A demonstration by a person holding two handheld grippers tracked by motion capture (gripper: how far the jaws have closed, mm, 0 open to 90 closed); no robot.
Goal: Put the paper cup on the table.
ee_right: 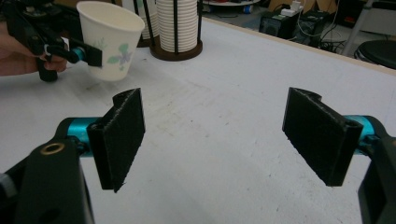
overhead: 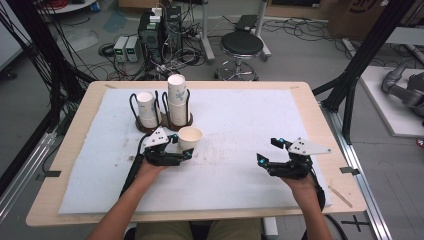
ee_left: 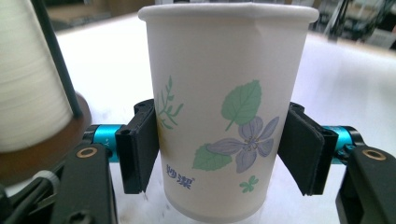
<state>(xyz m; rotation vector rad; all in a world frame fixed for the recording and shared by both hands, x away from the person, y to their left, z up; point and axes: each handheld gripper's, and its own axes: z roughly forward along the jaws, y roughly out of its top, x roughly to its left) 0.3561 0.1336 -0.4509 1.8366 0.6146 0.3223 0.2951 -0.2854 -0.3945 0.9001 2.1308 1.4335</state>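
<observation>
- The white paper cup with a purple flower print stands upright between the left tool jaws, which pinch its sides.
- It sits on the white-covered desk, just beside the brown cup holders.
- The right tool is spread wide, holding nothing, well apart from the cup.

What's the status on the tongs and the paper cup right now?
Left tongs shut on paper cup, cup upright. Right tongs open, nothing between them. Cup racks stand close behind; white mat ahead bare.

High overhead view down the table; two low, close jaw-level views, paper cup shared.
</observation>
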